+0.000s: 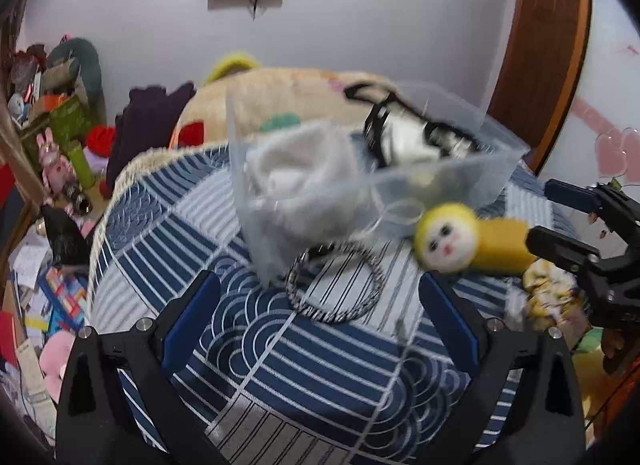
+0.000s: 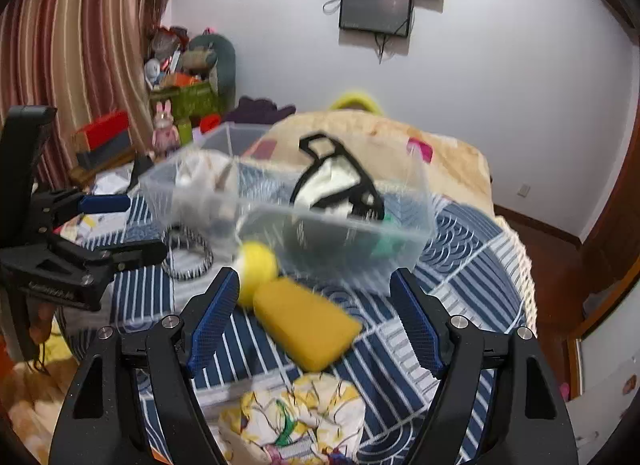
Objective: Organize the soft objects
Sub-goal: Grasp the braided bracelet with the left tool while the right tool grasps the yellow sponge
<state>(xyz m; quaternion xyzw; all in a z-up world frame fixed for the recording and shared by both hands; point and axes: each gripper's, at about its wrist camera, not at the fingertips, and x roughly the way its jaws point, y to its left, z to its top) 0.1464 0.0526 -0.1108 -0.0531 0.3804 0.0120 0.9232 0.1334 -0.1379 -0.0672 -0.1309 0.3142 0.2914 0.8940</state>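
Observation:
A clear plastic bin (image 1: 436, 185) (image 2: 344, 241) sits on the blue striped bedspread (image 1: 304, 361). It holds a white fluffy item (image 1: 300, 181) and a black-and-white cloth (image 1: 404, 137) (image 2: 340, 185). A yellow doll with a white face (image 1: 472, 241) (image 2: 296, 301) lies in front of the bin. A black-and-white striped ring (image 1: 334, 285) (image 2: 188, 257) lies on the bedspread. My left gripper (image 1: 320, 321) is open and empty, just short of the ring. My right gripper (image 2: 316, 321) is open, its pads on either side of the doll without touching it. A yellow floral cloth (image 2: 296, 421) lies below it.
A beige blanket (image 1: 288, 93) is heaped behind the bin. A dark purple cloth (image 1: 148, 121) lies at its left. Cluttered boxes and toys (image 1: 52, 113) fill the floor and shelf to the left. A wooden door (image 1: 544, 45) stands at the right.

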